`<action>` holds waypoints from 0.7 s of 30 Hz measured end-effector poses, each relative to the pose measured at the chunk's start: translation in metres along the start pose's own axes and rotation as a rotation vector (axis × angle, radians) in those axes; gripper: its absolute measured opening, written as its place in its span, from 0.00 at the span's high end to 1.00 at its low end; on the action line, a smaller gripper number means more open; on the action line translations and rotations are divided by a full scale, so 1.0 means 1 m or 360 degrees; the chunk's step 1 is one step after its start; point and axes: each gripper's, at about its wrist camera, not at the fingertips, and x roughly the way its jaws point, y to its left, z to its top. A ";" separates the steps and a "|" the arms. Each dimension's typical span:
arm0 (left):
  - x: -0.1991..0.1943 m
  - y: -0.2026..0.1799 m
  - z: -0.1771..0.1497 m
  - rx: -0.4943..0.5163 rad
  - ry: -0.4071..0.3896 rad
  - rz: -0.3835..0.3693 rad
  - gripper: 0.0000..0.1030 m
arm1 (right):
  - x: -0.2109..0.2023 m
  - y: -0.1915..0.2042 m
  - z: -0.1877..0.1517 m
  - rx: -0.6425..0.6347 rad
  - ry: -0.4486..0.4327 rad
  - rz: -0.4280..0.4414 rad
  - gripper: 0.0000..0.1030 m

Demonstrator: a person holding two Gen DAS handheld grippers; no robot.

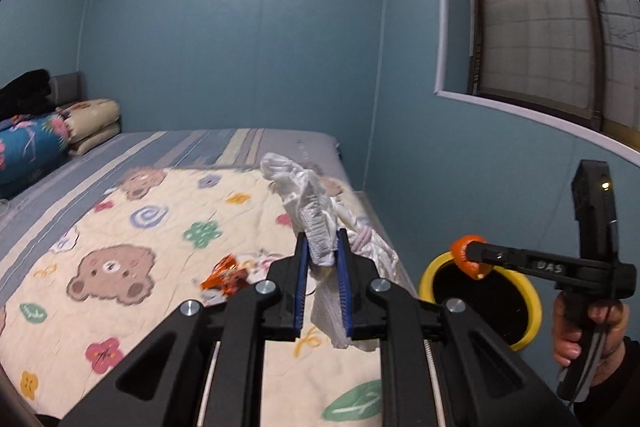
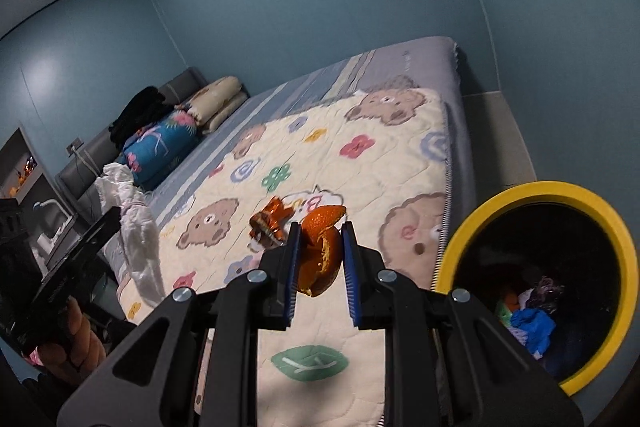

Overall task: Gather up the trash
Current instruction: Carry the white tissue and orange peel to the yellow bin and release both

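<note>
The left gripper (image 1: 323, 241) is clamped on a crumpled white plastic bag (image 1: 310, 203), whose long axis runs up and away over the bed (image 1: 80, 163). The right gripper (image 2: 320, 235) pinches an orange peel (image 2: 322, 251), standing roughly upright between the pads, just beside the bed's edge. An orange foil wrapper (image 2: 269, 223) lies on the bed's quilt. Beside the bed stands a yellow-rimmed bin (image 2: 536, 191) holding blue, white and orange scraps.

Cream quilt (image 2: 360, 179) with brown bears; yellow-rimmed black bin (image 2: 624, 251); orange peel (image 2: 320, 251); white wrapper (image 1: 316, 219).
</note>
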 end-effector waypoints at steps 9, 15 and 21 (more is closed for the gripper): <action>0.008 -0.051 0.020 0.0127 -0.0092 -0.0107 0.88 | -0.030 -0.033 0.013 0.0051 -0.0132 -0.0062 0.81; 0.029 -0.080 0.030 0.0199 -0.0108 -0.0159 0.88 | -0.038 -0.061 0.026 0.0108 -0.0200 -0.0117 0.81; 0.043 -0.108 0.036 0.0225 -0.0112 -0.0223 0.88 | -0.058 -0.084 0.040 0.0138 -0.0292 -0.0176 0.81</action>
